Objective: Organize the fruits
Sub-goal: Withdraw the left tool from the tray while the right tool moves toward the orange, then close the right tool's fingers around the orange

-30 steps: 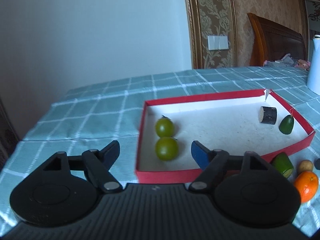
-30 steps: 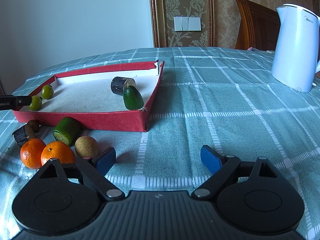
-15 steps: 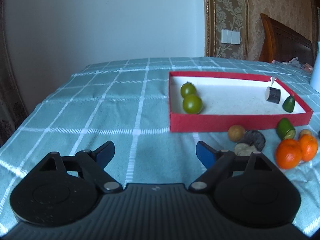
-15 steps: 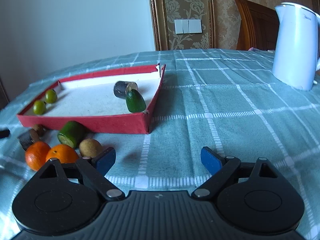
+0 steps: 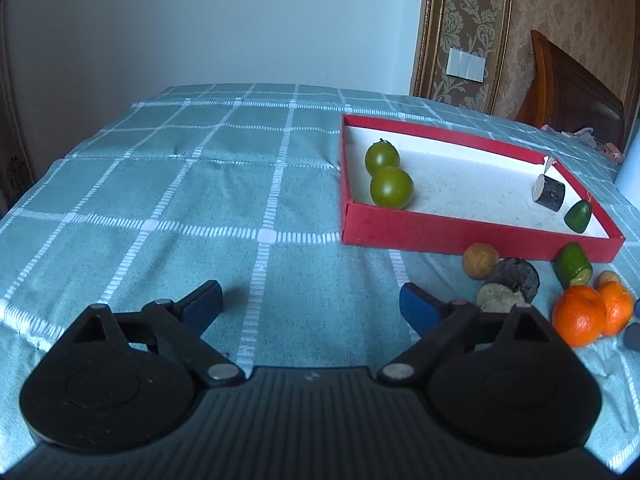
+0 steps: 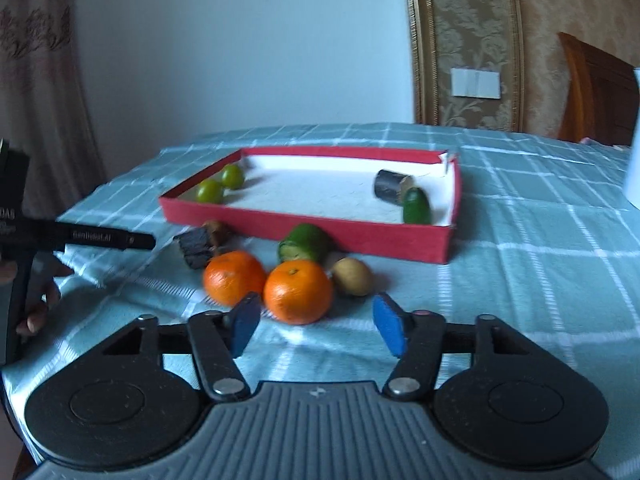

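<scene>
Right wrist view: R gripper [image 6: 316, 326] jaws just closing, part spread, nothing between, near 2 oranges [image 6: 298, 292] beside tray [image 6: 304, 232]. L gripper [image 5: 310, 304] jaws just widening, spread, empty.

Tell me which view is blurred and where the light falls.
Right wrist view: motion-smeared, worst on the left orange and the tablecloth weave. Left wrist view: sharp; light brightens the red tray's far inner wall, and fisheye bends the wall trim.

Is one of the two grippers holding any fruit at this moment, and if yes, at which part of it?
Neither. The left gripper is open over bare cloth; the right gripper has just been closing, yet its pads touch nothing, the nearest orange lying beyond them.
</scene>
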`<state>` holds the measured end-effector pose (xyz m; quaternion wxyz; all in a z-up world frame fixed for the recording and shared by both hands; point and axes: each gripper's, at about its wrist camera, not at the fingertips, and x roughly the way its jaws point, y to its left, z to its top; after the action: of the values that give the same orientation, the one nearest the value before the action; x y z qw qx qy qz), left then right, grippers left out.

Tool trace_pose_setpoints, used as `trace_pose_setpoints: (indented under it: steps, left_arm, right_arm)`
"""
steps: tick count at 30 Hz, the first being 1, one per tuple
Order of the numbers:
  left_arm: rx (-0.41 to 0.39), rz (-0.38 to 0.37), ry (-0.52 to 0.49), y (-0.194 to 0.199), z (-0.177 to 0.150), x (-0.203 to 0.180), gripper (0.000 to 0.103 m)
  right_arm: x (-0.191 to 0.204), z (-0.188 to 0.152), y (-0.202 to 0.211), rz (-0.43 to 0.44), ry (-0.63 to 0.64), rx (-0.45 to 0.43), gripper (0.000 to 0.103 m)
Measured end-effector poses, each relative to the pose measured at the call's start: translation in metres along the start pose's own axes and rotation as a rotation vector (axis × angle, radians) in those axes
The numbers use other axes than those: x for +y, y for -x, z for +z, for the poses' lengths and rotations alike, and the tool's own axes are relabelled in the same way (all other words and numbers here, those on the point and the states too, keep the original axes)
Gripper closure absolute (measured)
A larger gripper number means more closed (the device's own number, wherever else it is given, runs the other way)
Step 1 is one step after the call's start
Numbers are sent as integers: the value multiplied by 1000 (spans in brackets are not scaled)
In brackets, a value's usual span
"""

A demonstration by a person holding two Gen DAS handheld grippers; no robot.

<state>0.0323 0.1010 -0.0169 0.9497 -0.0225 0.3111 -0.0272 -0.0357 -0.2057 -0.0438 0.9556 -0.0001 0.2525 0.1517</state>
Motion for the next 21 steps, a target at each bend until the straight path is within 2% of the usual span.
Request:
trace_pose_setpoints:
  steps: [4, 11, 21]
  left_arm:
    - [13, -3, -19, -2, 0, -3, 1]
    - [22, 5, -31, -4, 0, -6, 0]
    - [34, 30, -63, -7, 0, -12, 0]
  right_arm:
    - [6, 2, -9, 13, 7, 8, 56]
    - [8, 6, -20, -18, 6, 10, 59]
    - [3, 7, -15, -11, -12, -7, 61]
